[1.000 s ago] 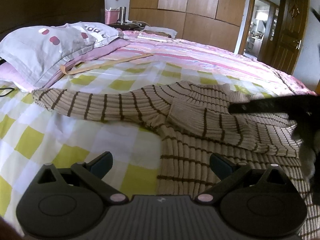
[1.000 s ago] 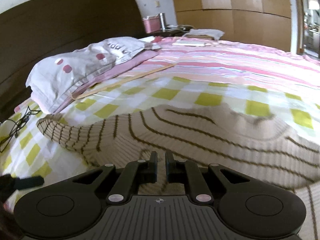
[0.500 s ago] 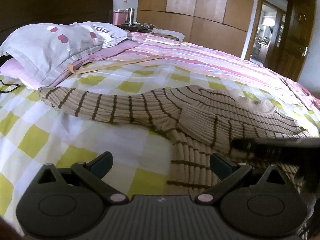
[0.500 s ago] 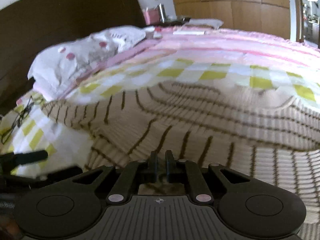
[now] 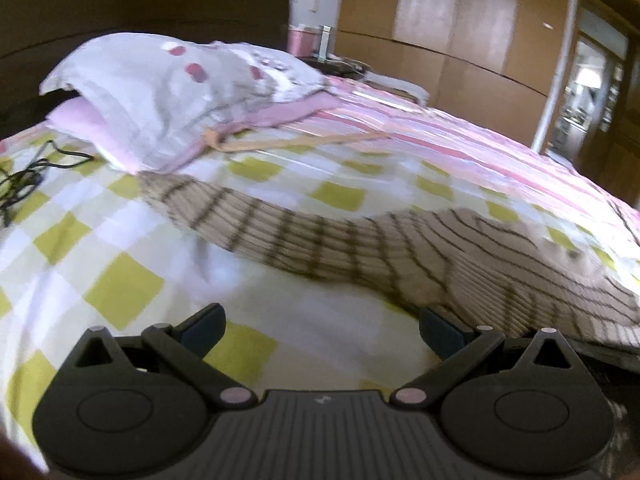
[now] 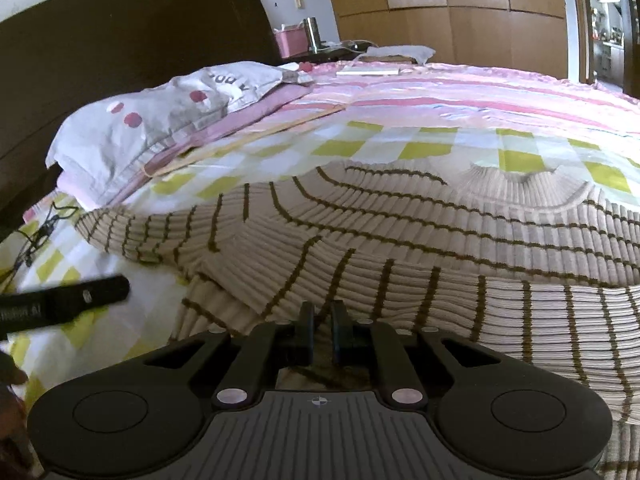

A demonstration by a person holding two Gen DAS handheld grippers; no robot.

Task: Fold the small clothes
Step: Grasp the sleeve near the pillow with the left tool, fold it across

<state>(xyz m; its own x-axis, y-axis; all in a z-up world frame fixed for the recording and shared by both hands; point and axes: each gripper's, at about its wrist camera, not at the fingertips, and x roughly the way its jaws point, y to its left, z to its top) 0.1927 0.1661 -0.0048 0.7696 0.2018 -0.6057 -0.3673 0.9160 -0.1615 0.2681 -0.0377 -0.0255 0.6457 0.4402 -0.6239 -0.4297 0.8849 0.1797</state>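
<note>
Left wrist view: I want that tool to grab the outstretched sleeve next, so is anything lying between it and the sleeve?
Nothing visible. Only bare checked bedsheet separates the open left tool from the striped sleeve. The pillow lies beyond the cuff.

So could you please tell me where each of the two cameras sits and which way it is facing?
Left wrist view: sits on the left gripper, jaws wide apart over the checked sheet, looking across the bed toward the pillow and the sweater.
Right wrist view: sits on the right gripper, jaws nearly together on the sweater, facing the headboard; a dark bar, probably the other gripper, shows at left.
Both share the sweater, pillow, sheet and wardrobe.
</note>
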